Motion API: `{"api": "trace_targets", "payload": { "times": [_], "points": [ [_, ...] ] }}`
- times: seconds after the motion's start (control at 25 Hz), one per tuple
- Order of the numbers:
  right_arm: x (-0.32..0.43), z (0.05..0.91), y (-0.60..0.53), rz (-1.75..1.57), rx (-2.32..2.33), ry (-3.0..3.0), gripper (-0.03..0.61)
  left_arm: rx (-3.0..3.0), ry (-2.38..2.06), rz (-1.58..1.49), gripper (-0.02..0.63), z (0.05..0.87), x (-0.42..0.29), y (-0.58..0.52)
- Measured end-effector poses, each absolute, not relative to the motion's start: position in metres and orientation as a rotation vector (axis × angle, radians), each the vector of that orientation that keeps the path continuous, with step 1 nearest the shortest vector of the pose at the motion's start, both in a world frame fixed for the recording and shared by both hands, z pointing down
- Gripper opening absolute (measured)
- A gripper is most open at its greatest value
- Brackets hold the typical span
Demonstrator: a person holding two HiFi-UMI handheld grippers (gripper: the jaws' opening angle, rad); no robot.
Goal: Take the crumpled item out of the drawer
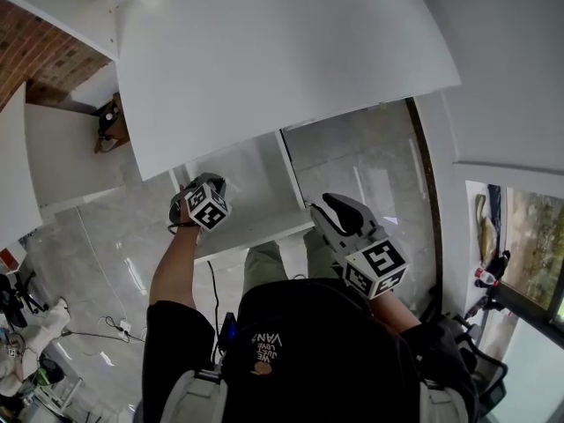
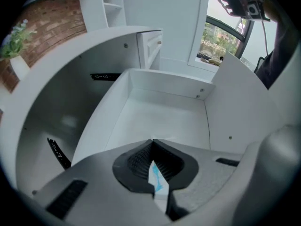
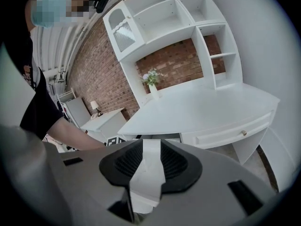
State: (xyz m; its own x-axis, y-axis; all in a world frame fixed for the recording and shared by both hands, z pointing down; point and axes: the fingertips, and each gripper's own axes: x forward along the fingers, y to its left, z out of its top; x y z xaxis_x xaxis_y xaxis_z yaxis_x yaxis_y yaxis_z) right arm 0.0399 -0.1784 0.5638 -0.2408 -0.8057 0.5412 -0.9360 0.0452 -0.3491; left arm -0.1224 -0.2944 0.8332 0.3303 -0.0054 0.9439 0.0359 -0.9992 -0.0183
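The white desk drawer (image 2: 162,119) stands pulled out, and what shows of its floor is bare. My left gripper (image 2: 152,143) hangs over its front, shut on the crumpled item (image 2: 157,181), a thin white scrap with blue marks pinched between the dark pads. The head view shows the left gripper (image 1: 201,204) at the drawer's (image 1: 242,179) left front corner. My right gripper (image 1: 339,223) is held at the drawer's right, apart from it. In the right gripper view this gripper (image 3: 151,145) is open with nothing between its pads, and the drawer (image 3: 149,171) shows through the gap.
The white desk top (image 1: 282,60) overhangs the drawer. A second, shut drawer (image 3: 235,133) with a small knob lies to the right. A vase with flowers (image 3: 153,86) stands at the back of the desk under white shelves (image 3: 178,18). A window (image 2: 221,41) is beyond.
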Motion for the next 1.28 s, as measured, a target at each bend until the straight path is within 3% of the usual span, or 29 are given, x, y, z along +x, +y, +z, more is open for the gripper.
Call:
{"api": "trace_targets", "payload": {
  "times": [0.56,1.28],
  "points": [
    [0.053,0.532,-0.193,0.840,1.572,-2.326,0.112,-2.663,0.554,-1.595,0.006,0.730,-0.120,-0.302],
    [0.040,0.498,-0.190,0.686,1.348,-2.508,0.112,-2.690,1.292,-1.071,0.006,0.571,-0.149,-0.283]
  ]
}}
